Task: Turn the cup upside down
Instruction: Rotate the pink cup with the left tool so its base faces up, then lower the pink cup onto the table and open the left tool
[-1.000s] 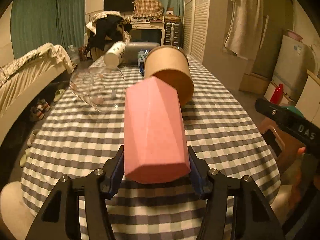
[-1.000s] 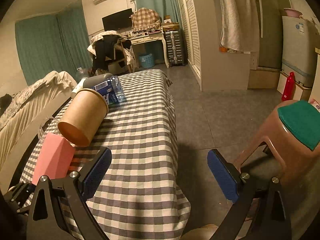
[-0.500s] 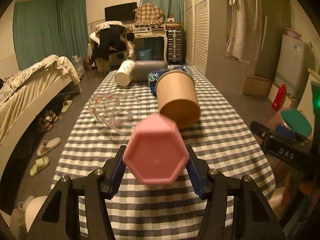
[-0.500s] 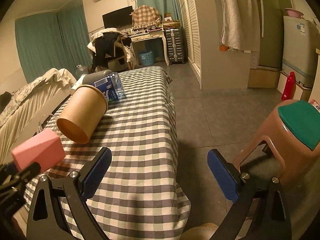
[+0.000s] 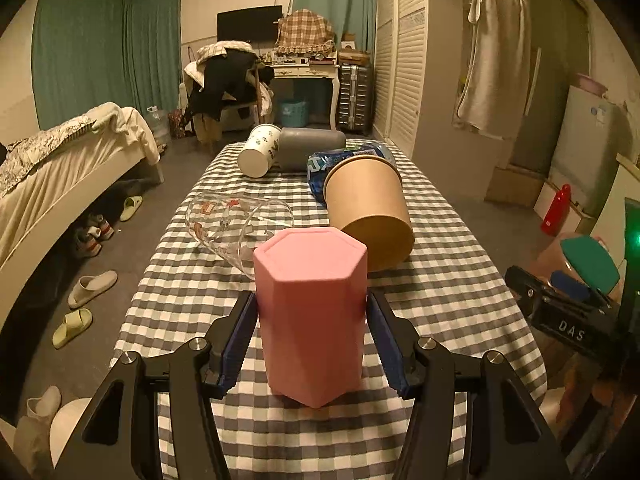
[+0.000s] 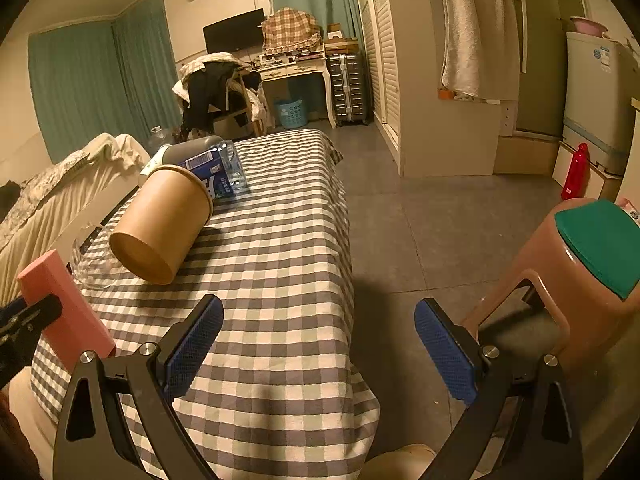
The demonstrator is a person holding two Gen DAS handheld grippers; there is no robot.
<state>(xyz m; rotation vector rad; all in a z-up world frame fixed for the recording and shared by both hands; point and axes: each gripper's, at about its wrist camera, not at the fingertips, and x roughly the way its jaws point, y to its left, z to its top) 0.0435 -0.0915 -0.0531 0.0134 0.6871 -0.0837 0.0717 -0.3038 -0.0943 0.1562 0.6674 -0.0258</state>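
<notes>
A pink hexagonal cup stands with its closed base up between the blue pads of my left gripper, which is shut on it. Its lower end is at the checked tablecloth; I cannot tell whether it touches. The cup also shows at the left edge of the right wrist view. My right gripper is open and empty, over the table's right edge.
A brown paper cup lies on its side just behind the pink cup. A clear glass lies on its side to the left. A white printed cup, a grey cylinder and a blue bottle lie farther back. A pink stool with a green top stands right of the table.
My left gripper has rotated the pink cup from lying forward to standing with its base up. The right gripper has stayed open and still.
</notes>
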